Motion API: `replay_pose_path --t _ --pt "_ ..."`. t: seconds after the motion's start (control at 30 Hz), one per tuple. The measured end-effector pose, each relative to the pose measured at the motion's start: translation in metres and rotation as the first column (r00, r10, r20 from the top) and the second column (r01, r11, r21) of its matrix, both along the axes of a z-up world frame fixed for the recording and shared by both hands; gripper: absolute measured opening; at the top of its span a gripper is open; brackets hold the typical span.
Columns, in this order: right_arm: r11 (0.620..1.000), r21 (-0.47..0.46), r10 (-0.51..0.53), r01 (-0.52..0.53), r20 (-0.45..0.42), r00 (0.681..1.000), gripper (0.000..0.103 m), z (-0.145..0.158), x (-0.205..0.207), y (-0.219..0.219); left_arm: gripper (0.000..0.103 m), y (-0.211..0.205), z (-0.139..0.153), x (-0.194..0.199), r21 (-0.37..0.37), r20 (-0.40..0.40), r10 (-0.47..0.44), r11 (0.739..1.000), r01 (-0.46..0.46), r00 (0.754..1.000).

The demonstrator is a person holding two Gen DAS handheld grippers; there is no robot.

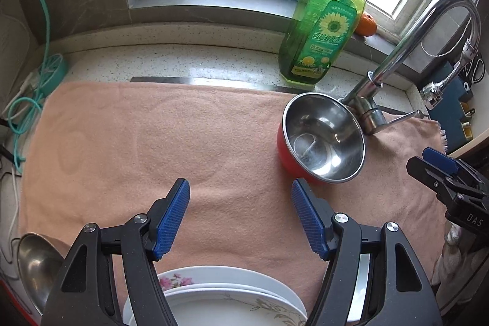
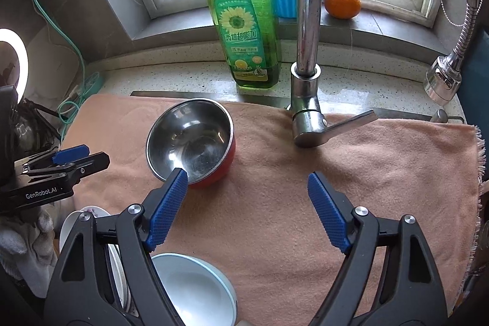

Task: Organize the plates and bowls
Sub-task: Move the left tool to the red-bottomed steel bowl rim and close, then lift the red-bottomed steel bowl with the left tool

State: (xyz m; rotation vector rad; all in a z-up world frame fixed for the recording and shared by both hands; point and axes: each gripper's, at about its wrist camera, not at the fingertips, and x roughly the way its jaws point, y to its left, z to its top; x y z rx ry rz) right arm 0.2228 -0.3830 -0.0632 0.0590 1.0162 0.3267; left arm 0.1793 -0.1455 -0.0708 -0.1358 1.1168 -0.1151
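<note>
Hovered with jaws spread wide and empty: left gripper (image 1: 240, 216) above stacked floral plates (image 1: 232, 292), right gripper (image 2: 247, 210) above a white bowl (image 2: 195, 289). Sat upright on the pink towel (image 2: 366, 173) beside the faucet (image 2: 305, 51): red steel-lined bowl (image 2: 191, 139).

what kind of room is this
Most likely a home kitchen, at the sink counter under a window. A chrome faucet rises behind a towel, a green dish soap bottle stands beside it, and a steel bowl sits on the towel.
</note>
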Motion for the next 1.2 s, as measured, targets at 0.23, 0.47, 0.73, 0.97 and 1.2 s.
replay_pose_path --t 0.23,0.47,0.73,0.97,1.2 --pt "0.999 0.048 0.011 -0.008 -0.056 0.998 0.066 -0.011 0.027 0.004 0.069 -0.007 -0.011 0.025 -0.049 -0.043 0.011 0.999 -0.013 0.999" --pt "0.993 0.118 0.003 0.014 -0.142 0.99 0.056 -0.029 0.048 0.006 0.069 -0.025 -0.013 0.039 -0.041 -0.028 -0.016 0.999 0.015 0.999" --pt "0.988 0.149 -0.008 0.038 -0.196 0.98 0.047 -0.045 0.061 0.01 0.055 -0.025 -0.03 0.057 -0.079 -0.082 -0.023 0.997 0.016 0.996" --pt "0.986 0.166 0.003 0.035 -0.226 0.974 0.024 -0.056 0.069 0.015 0.026 -0.026 -0.038 0.06 -0.106 -0.101 -0.043 0.994 0.033 0.994" --pt "0.986 0.168 0.024 0.014 -0.226 0.974 0.014 -0.057 0.071 0.022 0.016 -0.03 -0.042 0.064 -0.116 -0.096 -0.069 0.992 0.058 0.993"
